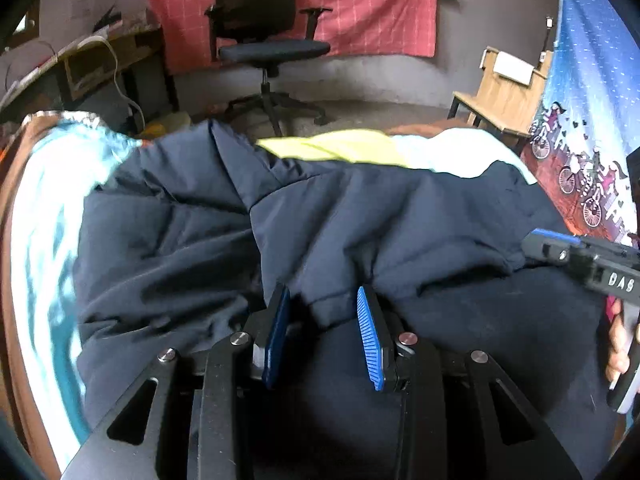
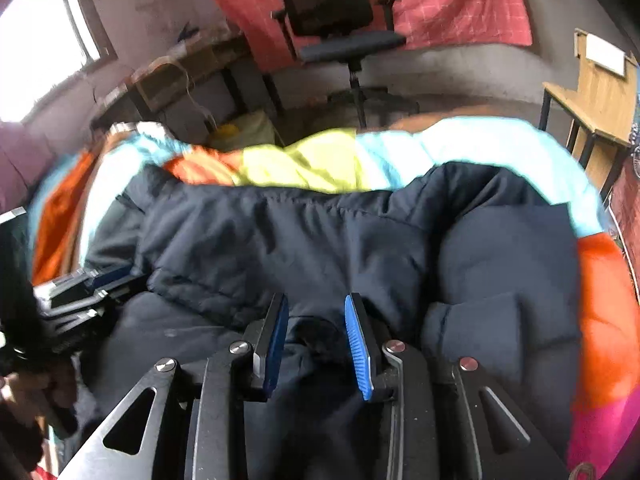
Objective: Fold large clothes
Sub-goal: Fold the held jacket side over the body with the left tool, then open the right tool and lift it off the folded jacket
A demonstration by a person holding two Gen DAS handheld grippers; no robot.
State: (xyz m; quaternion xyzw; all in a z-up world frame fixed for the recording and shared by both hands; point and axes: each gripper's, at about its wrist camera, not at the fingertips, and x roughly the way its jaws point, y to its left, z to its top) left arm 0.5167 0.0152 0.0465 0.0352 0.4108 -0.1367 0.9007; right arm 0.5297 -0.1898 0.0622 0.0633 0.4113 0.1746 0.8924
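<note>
Both claws clamp dark jacket folds; only the right view shows the orange blanket.

A dark navy padded jacket lies rumpled across a bed, its quilted fabric heaped in thick folds and creases. One stitched panel runs crosswise over the middle, while a puffy section bulges at the right side. A hemmed edge of the cloth hangs at the near side, and the far edge meets brightly coloured bedding behind.
</note>
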